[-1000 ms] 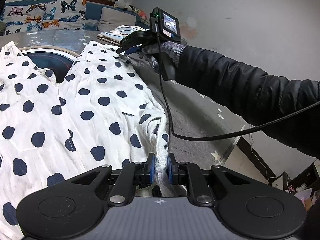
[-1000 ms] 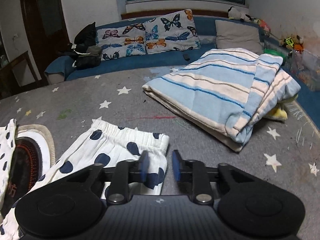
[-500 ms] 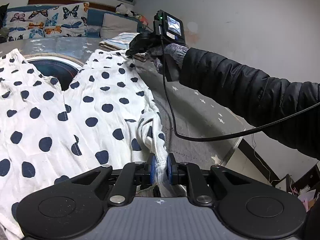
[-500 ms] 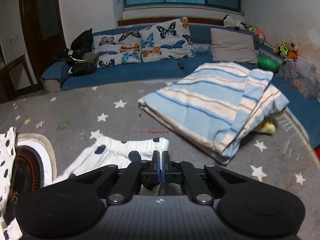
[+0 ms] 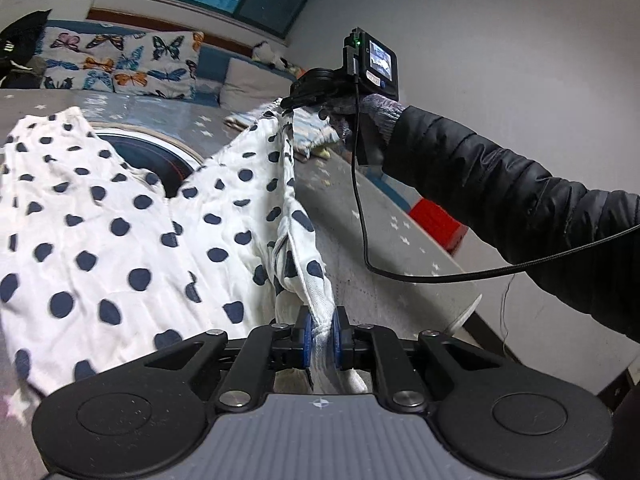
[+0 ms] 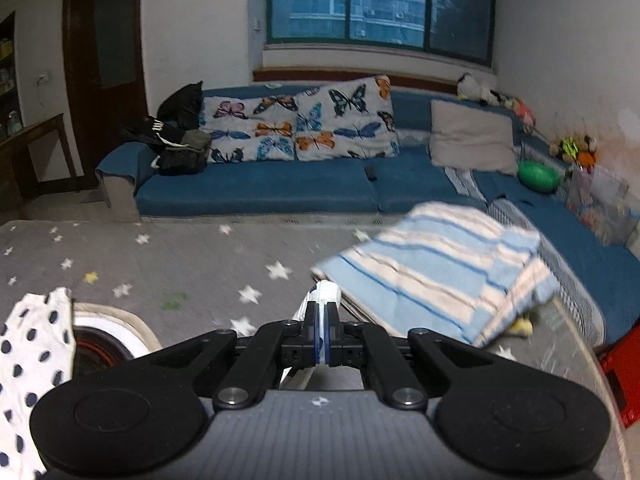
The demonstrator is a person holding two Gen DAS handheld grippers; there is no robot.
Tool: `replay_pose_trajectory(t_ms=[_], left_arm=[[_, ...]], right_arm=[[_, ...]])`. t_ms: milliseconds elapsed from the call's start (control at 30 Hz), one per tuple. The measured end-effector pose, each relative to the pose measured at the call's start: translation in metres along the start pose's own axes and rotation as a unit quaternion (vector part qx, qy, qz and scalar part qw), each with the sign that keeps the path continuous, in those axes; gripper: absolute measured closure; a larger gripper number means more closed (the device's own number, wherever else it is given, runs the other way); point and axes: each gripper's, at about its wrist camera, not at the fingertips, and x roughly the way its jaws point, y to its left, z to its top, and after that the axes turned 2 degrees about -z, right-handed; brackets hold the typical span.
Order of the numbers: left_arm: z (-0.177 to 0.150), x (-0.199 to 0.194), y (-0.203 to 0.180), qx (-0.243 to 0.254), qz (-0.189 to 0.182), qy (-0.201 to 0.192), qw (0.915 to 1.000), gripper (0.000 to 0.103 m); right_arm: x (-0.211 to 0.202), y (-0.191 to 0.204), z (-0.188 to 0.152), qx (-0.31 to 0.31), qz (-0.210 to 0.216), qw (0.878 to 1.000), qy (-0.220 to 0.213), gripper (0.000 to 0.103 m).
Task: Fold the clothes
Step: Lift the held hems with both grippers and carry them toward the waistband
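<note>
White trousers with dark blue dots (image 5: 132, 216) lie spread on a grey star-patterned table cover (image 5: 384, 240). My left gripper (image 5: 320, 330) is shut on the near edge of one leg. My right gripper (image 5: 288, 102) is shut on the far hem of the same leg and holds it lifted off the table. In the right wrist view my right gripper (image 6: 321, 334) pinches a white fold of the cloth (image 6: 326, 292). The other leg (image 6: 36, 344) lies at the left.
A folded blue striped blanket (image 6: 440, 268) lies on the table's far right. A round dark mat with a white rim (image 5: 148, 154) sits under the trousers. A blue sofa (image 6: 280, 188) with butterfly cushions stands behind. A red box (image 6: 624, 372) is at the right edge.
My right gripper closed on the far hem and lifted it off the table. My left gripper stayed shut on the near edge and rose too, pulling that leg's edge taut.
</note>
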Motion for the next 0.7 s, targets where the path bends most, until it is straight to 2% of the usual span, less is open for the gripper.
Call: replay_pose_trajectory(t_ms=[167, 367, 700], left_arm=[[-0.003, -0.024, 0.006, -0.016, 0.005, -0.028, 0.9995, 0.092], [-0.009, -0.053, 0.018, -0.043, 0.017, -0.061, 0.9971, 0.092], [-0.027, -0.095, 0.049, -0.108, 0.041, -0.096, 0.9887, 0.092]], right_arm=[[-0.005, 0.042, 0.018, -0.022, 0.013, 1.0, -0.014, 0.101], [-0.004, 0.11, 0.039, -0.059, 0.028, 0.998, -0.022, 0.101], [0.021, 0.227, 0.051, -0.112, 0.056, 0.992, -0.013, 0.101]])
